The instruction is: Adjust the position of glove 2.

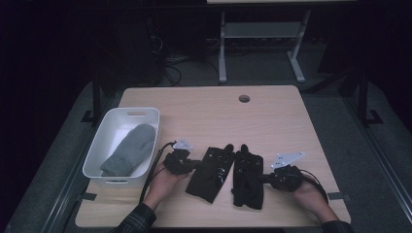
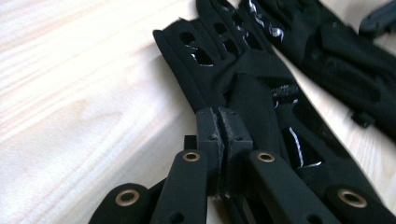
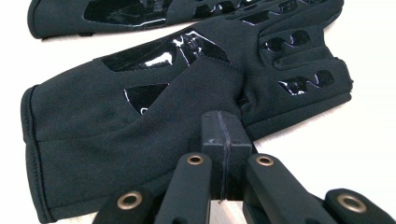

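Observation:
Two black gloves with glossy patches lie side by side near the table's front edge. My left gripper point(image 1: 198, 165) point(image 2: 223, 114) points right at the left glove point(image 1: 211, 172) point(image 2: 252, 93). Its jaws are shut, and a thin ragged edge of that glove's fabric appears pinched between them. My right gripper point(image 1: 266, 178) point(image 3: 224, 116) points left at the right glove point(image 1: 248, 179) point(image 3: 140, 130). Its jaws are shut in a clean line, with the tips over the glove's thumb. The left glove point(image 3: 116, 14) lies beyond it in the right gripper view.
A white bin point(image 1: 94, 158) stands at the table's left with a grey mitten point(image 1: 128, 150) inside. The wooden table point(image 1: 209, 111) has a round cable hole point(image 1: 244, 98) near its far edge. A metal frame and cables stand on the floor behind.

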Motion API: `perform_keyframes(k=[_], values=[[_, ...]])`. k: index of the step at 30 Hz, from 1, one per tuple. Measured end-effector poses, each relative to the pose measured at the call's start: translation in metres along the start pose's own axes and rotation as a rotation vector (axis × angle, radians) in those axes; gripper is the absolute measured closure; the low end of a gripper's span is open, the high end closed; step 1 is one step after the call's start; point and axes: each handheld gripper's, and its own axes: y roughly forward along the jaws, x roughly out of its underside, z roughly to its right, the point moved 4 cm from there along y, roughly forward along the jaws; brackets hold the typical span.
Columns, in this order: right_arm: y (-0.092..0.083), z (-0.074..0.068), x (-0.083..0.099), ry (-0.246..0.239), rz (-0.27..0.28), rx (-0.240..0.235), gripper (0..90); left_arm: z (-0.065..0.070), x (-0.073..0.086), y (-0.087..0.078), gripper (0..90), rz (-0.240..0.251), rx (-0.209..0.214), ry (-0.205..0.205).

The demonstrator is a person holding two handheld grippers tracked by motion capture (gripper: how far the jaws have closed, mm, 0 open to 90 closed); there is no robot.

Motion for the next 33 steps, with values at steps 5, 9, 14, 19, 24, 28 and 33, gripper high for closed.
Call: perform_keyframes(k=[5,9,14,19,24,28,33], values=[[0.002,-0.001,-0.001,-0.006,-0.001,-0.003,90.0,-0.002,-0.003,0.003,87.5,0.011,0.000,-0.017],[0.002,0.000,-0.002,-0.006,-0.001,-0.005,90.0,0.001,-0.005,0.003,87.4,0.031,0.007,-0.024],[0.006,-0.002,-0.005,-0.015,-0.001,-0.006,90.0,0.009,-0.011,-0.002,87.5,0.066,0.053,-0.023],[0.011,-0.003,-0.009,-0.018,-0.004,-0.011,90.0,0.016,-0.021,-0.008,87.5,0.102,0.095,-0.021],[0.012,-0.002,-0.010,-0.014,-0.004,-0.011,90.0,0.017,-0.030,-0.012,87.6,0.135,0.114,-0.027],[0.012,0.000,-0.010,-0.007,-0.003,-0.008,90.0,0.018,-0.036,-0.014,87.7,0.157,0.136,-0.034],[0.013,0.001,-0.012,-0.006,0.001,-0.010,90.0,0.025,-0.043,-0.013,87.7,0.178,0.166,-0.029]])
